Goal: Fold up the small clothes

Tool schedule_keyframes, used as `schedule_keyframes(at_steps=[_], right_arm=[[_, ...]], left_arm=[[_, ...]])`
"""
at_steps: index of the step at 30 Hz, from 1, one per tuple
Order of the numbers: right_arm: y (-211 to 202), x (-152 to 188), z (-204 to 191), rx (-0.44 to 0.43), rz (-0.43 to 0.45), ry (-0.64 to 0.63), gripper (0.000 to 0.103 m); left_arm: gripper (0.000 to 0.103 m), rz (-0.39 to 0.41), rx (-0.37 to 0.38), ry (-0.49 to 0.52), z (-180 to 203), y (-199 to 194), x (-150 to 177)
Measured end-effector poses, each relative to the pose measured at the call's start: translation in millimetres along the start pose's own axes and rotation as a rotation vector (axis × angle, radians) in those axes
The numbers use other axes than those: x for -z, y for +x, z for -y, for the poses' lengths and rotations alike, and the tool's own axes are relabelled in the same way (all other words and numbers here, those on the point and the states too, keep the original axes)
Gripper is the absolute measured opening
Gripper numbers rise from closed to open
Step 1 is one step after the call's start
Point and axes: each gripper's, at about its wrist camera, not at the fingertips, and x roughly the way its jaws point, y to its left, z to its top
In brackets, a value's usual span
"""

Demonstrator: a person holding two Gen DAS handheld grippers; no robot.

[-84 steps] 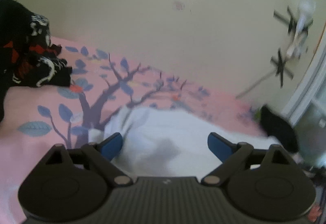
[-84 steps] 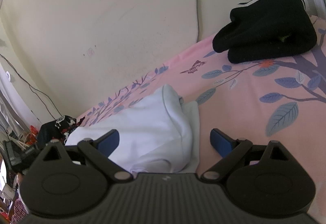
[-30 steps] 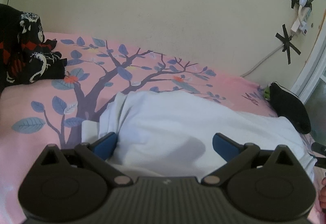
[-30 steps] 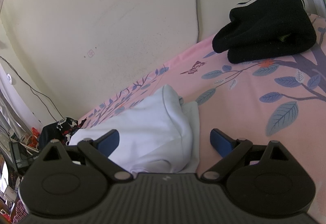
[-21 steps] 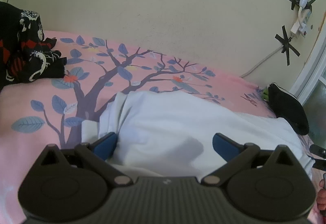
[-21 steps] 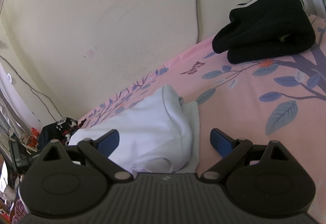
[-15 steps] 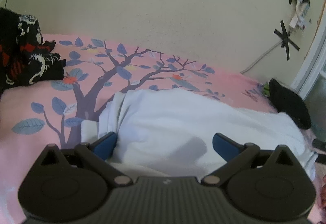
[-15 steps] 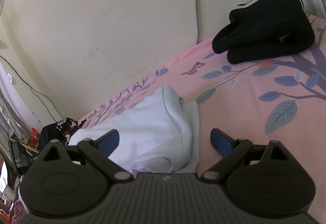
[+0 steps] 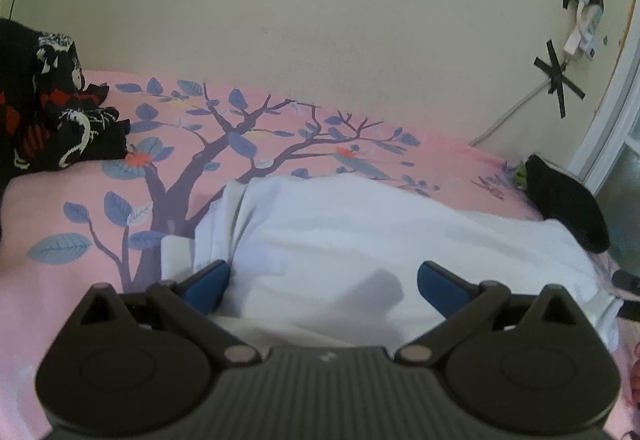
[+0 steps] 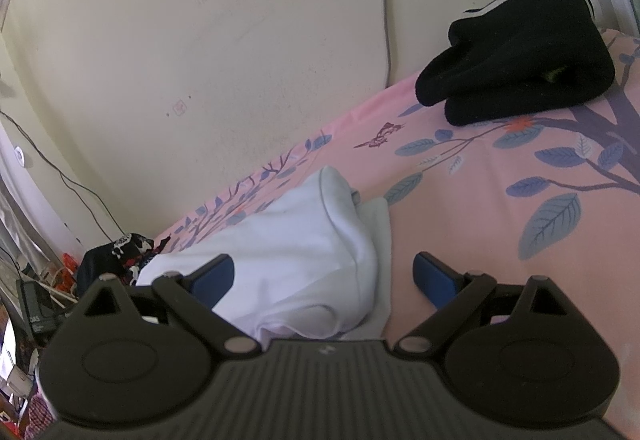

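White garment (image 9: 360,240) bunched mid-bed (image 9: 80,280); left tool (image 9: 320,286), right tool (image 10: 322,276) both agape, empty. Pinch opposite hems, pull taut before folding.

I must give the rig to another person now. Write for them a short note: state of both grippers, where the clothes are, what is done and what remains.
Left gripper: open, empty, over the white garment.
Right gripper: open, empty, at the other end of the same garment.
White garment: lies on the pink bedsheet, partly folded, edges still uneven.
Black garment: looks already folded, by the wall.
Patterned black clothes: in an unfolded heap at the far left.
Left to do: finish folding the white one, then probably the patterned heap.
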Motion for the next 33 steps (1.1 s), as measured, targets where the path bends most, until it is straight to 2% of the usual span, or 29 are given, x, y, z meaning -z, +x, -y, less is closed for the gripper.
schedule_keyframes(at_steps=[7, 33], right_arm=[[0.0, 0.2, -0.1, 0.0, 0.001, -0.001, 0.089], [-0.1, 0.5, 0.2, -0.003, 0.002, -0.002, 0.089]], left_arm=[[0.103, -0.009, -0.023, 0.029, 3.3, 2.3, -0.4], [0.103, -0.011, -0.014, 0.01, 2.6, 3.1, -0.5]])
